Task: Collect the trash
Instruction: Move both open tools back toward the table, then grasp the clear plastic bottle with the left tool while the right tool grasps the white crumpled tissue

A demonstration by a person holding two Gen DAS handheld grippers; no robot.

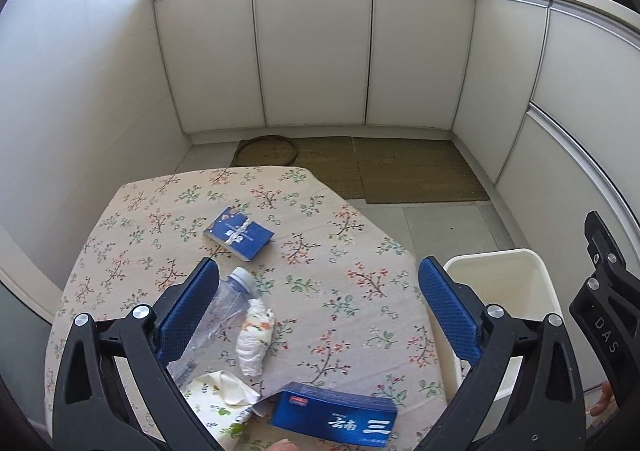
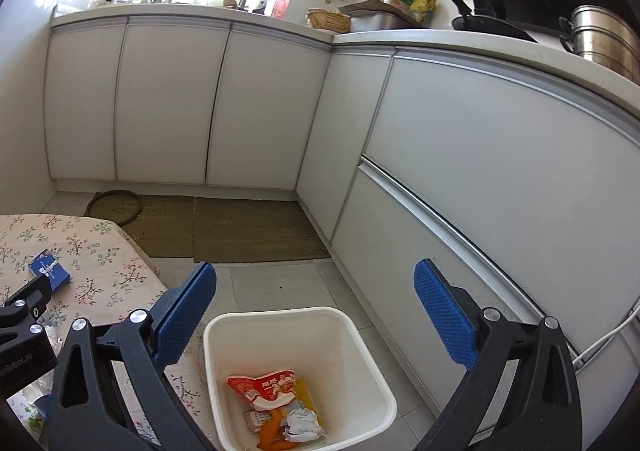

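My left gripper (image 1: 318,283) is open and empty above the floral table (image 1: 168,203). Between and below its fingers lie a crushed clear plastic bottle (image 1: 224,311), a crumpled white tissue wad (image 1: 255,337), a floral paper scrap (image 1: 218,399) and a blue box (image 1: 334,417). A blue packet (image 1: 239,233) lies farther out; it also shows in the right wrist view (image 2: 50,270). My right gripper (image 2: 315,291) is open and empty above the white bin (image 2: 240,325), which holds a red wrapper (image 2: 266,387), crumpled paper and orange scraps. The bin's rim shows right of the table (image 1: 496,257).
White cabinets (image 1: 312,51) line the far wall and the right side (image 2: 500,171). Woven mats (image 1: 412,171) lie on the tiled floor. A white cable (image 2: 604,343) hangs at the right cabinet. The right gripper's body (image 1: 604,291) stands beside the bin.
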